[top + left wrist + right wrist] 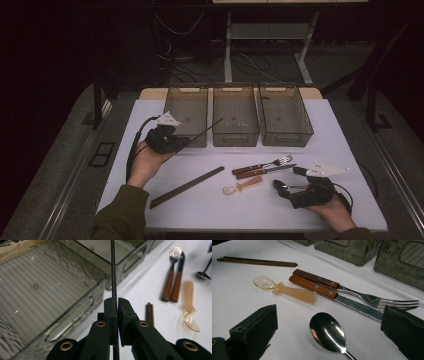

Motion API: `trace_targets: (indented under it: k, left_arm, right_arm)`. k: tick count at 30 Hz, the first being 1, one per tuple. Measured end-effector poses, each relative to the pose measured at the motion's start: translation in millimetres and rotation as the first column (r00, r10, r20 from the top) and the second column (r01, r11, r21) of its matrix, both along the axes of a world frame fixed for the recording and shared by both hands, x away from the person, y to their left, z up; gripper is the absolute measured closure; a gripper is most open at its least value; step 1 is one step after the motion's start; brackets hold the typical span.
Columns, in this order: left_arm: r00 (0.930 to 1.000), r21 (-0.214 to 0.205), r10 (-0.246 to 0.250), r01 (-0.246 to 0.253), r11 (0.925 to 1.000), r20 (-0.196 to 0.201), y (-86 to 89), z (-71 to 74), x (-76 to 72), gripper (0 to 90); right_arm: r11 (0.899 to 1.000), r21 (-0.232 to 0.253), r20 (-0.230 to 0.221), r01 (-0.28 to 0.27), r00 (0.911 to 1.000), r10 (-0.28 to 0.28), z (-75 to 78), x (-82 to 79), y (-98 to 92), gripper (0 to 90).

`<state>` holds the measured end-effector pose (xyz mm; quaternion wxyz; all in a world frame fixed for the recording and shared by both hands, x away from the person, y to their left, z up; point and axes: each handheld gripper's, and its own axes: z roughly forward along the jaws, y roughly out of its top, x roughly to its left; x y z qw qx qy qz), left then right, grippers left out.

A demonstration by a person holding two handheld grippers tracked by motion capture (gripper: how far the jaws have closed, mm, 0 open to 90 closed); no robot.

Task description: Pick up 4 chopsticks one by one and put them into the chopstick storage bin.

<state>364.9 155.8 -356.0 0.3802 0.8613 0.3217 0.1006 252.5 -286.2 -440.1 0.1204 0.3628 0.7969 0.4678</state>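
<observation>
- Black chopstick: clamped between left gripper jaws, aimed over left bin at table's far edge for dropping.
- Right gripper: jaws spread, straddling metal spoon near front-right corner, nothing gripped.

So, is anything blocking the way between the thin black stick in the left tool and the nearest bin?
Nothing visible does. The left tool holds the black stick at the open left bin, and its tip reaches toward the middle bin.

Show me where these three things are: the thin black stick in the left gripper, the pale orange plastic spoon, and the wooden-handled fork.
Thin black stick [113, 270], left gripper view, on its shaft above the jaws.
Pale orange plastic spoon [294, 293], right gripper view, on its handle.
Wooden-handled fork [317, 278], right gripper view, on its brown handle.
</observation>
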Motion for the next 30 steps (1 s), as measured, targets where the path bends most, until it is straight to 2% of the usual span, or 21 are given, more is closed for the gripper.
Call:
trace_targets:
  k: [6, 11, 17, 23, 27, 30]
  left_arm:
    - [0.9994, 0.020, 0.035, -0.035, 0.9992, -0.006, -2.4, 5.0, 16.7, 86.2]
    - [0.9983, 0.017, 0.059, -0.059, 0.9981, 0.000, -3.2, 13.4, 30.8, 86.1]
    - [0.9951, 0.031, 0.099, -0.099, 0.9946, 0.006, -3.8, 20.2, 46.4, 86.0]
    - [0.9898, 0.028, 0.142, -0.143, 0.9894, 0.004, -3.2, 21.0, 60.8, 86.0]
    - [0.9840, 0.028, 0.178, -0.178, 0.9836, 0.002, -0.5, 17.5, 70.7, 86.0]
    - [0.9772, 0.029, 0.212, -0.212, 0.9767, 0.005, 4.4, 13.5, 78.0, 86.0]
  right_arm:
    - [1.000, -0.001, 0.001, -0.002, 1.0000, 0.002, 0.1, -0.1, 0.2, 1.1]
    - [1.000, 0.001, 0.001, -0.003, 1.0000, 0.003, 0.4, -0.5, 0.0, 1.1]
    - [1.000, 0.004, -0.001, -0.005, 1.0000, 0.005, 0.6, -0.8, 0.2, 1.1]
    - [1.000, 0.006, -0.002, -0.006, 1.0000, 0.006, 0.8, -1.0, 0.3, 1.1]
    - [1.000, 0.007, -0.002, -0.006, 1.0000, 0.006, 0.7, -0.8, 0.5, 1.1]
    - [1.000, 0.008, -0.003, -0.007, 1.0000, 0.007, 0.8, -1.0, 0.4, 1.1]
